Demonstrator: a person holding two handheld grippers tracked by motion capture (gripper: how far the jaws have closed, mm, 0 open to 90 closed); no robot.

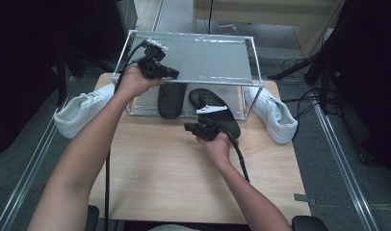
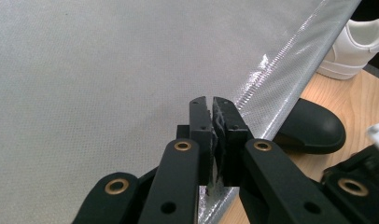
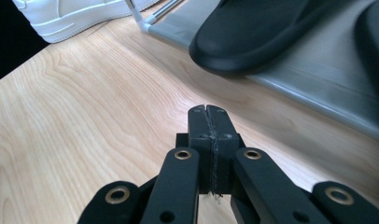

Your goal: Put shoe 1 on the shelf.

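Both pairs of jaws are closed. On the left gripper (image 2: 212, 105), seen in its own view, the two black jaws pinch the near edge of the grey top shelf (image 2: 108, 70) of a small two-tier shoe rack (image 1: 254, 57), a sliver of the silvery shelf fabric caught between the pads. From the high view this gripper (image 1: 172, 73) sits at the near left part of the top shelf, held by the left hand (image 1: 133, 81).

The right gripper (image 3: 207, 109) has its jaws pressed flat together with nothing between them, above the bare wooden table (image 3: 85, 116). In the high view it (image 1: 189, 128) hangs over the table just in front of the rack, held by the right hand (image 1: 216, 144).

Two black slippers lie on the lower shelf: the left slipper (image 1: 170, 100) sits wholly under the top shelf, while the right slipper (image 1: 217, 108) juts out over the near edge toward the right gripper. Its rounded toe (image 3: 253, 32) shows in the right gripper view, just beyond the closed jaws and apart from them.

A white sneaker (image 1: 83, 111) lies at the table's left edge beside the rack, and another white sneaker (image 1: 273, 115) lies at the right edge.
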